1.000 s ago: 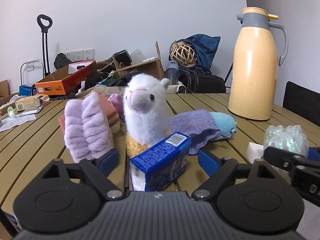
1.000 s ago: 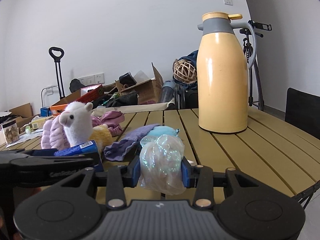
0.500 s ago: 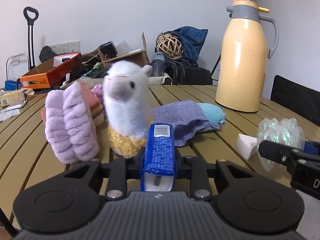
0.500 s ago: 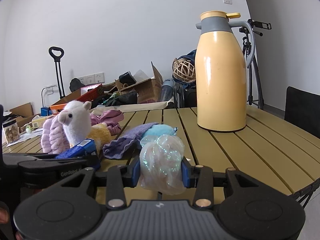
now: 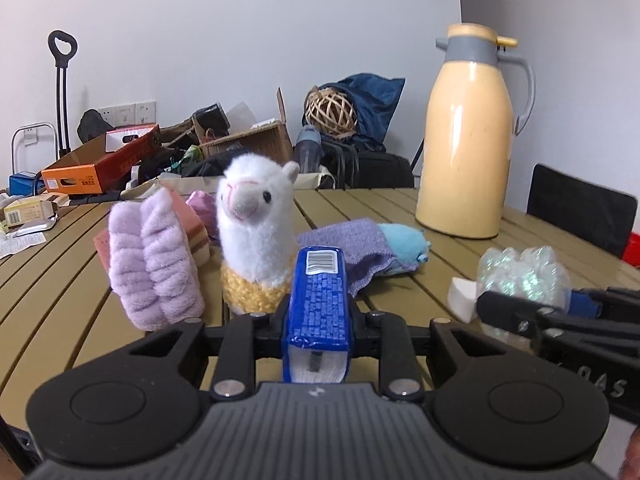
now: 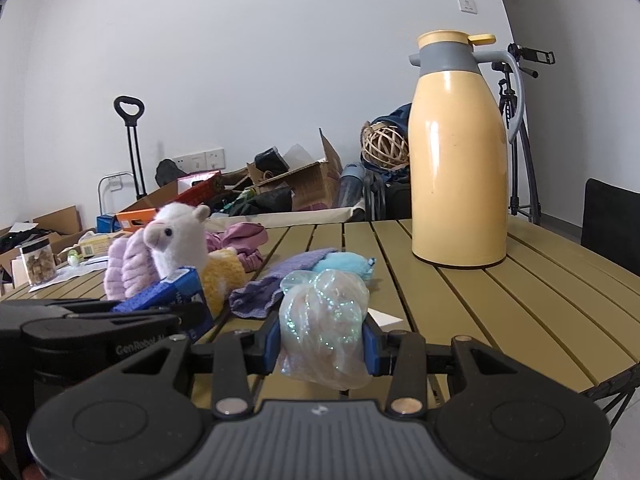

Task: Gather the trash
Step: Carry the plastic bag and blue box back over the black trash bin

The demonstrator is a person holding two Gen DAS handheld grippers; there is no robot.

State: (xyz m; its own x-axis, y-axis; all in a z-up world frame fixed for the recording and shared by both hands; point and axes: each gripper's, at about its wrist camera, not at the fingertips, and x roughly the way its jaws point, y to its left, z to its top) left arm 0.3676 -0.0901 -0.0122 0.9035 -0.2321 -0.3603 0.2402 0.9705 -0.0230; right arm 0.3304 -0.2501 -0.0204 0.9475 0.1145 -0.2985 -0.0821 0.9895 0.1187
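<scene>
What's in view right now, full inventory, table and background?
blue tissue pack: 1, blue and white, clamped in the left gripper
crumpled plastic wrap: 1, clear iridescent, clamped in the right gripper
alpaca plush: 1, white on a yellow base, upright mid-table
fluffy cloth: 1, lilac, left of the alpaca
knit cloth: 1, purple, right of the alpaca
small plush: 1, light blue, partly under the knit cloth
thermos jug: 1, yellow with grey top, far right of the table
white scrap: 1, white, on the table near the wrap
table: 1, olive slats
boxes and bags: several, mixed, behind the table by the wall
left gripper: 1, black, shut
right gripper: 1, black with blue pads, shut
</scene>
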